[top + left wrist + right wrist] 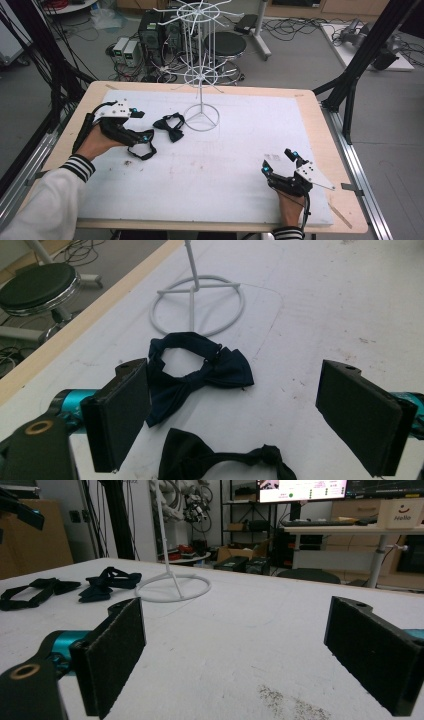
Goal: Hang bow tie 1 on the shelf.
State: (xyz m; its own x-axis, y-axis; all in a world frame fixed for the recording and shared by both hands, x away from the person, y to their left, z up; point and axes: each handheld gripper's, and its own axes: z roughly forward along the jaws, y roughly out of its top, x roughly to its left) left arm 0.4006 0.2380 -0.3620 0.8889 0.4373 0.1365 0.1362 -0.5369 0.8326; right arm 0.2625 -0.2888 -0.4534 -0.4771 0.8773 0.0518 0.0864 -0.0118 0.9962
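Our right gripper point(281, 162) rests near right, jaws apart and empty. Our left gripper point(232, 420) hovers, jaws wide, over the black bow tie point(220, 460); the navy bow tie point(197, 367) lies just beyond, touching the wire stand point(197, 302) base. We risk pinching both ties, they lie so close. No containers here.

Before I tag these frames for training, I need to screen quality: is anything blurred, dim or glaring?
High view: even light, soft detail. Left gripper view: navy bow tie sharp, black bow tie cropped by the frame's bottom edge. Right gripper view: near tongs soft, monitor glaring.
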